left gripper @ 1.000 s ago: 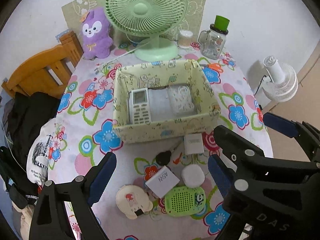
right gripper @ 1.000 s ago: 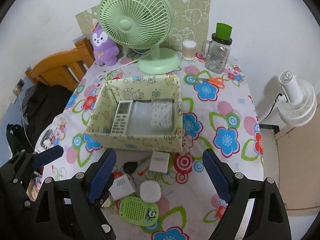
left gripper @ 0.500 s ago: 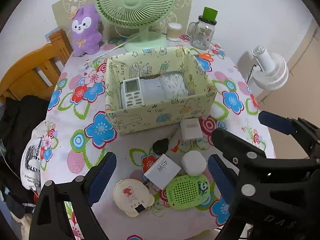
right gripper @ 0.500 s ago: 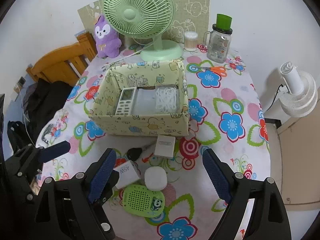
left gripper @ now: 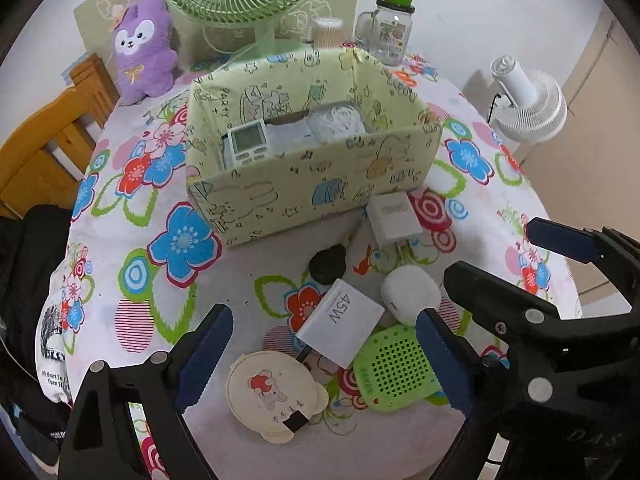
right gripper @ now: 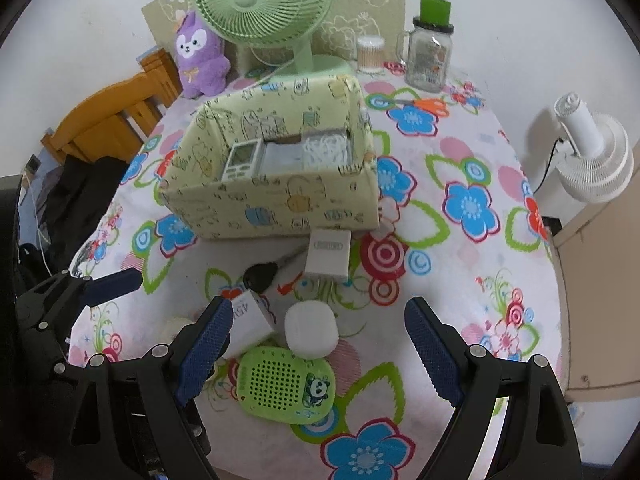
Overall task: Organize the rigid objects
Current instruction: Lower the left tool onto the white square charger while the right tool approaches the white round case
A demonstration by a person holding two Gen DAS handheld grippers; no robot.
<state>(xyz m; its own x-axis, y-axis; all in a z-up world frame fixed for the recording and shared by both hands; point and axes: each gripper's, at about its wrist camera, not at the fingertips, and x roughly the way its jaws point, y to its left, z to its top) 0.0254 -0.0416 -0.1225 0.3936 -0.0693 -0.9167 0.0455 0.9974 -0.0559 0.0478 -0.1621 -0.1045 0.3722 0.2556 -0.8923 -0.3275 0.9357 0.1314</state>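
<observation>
A pale green patterned box [left gripper: 312, 184] [right gripper: 276, 208] stands mid-table and holds a white remote [left gripper: 246, 144] and white cord [left gripper: 338, 122]. In front of it lie a white charger [left gripper: 394, 218] [right gripper: 328, 254], a black key [left gripper: 328, 264] [right gripper: 262, 274], a white 45W adapter [left gripper: 340, 322] [right gripper: 250, 320], a white round case [left gripper: 410, 290] [right gripper: 312, 330], a green perforated gadget [left gripper: 394, 370] [right gripper: 288, 384] and a cream round pouch [left gripper: 274, 392]. My left gripper [left gripper: 320, 354] is open above the adapter. My right gripper [right gripper: 316, 350] is open above the round case and green gadget.
A green desk fan [right gripper: 264, 4], purple plush [left gripper: 142, 48], glass jar with green lid [right gripper: 432, 44], cotton-swab tub [right gripper: 370, 54] and orange scissors [right gripper: 430, 104] stand at the back. A wooden chair [left gripper: 44, 136] is left. A white floor fan [right gripper: 592, 160] stands right of the table edge.
Both grippers have moved down and forward toward the small items in front of the box. Both stay open and empty.
</observation>
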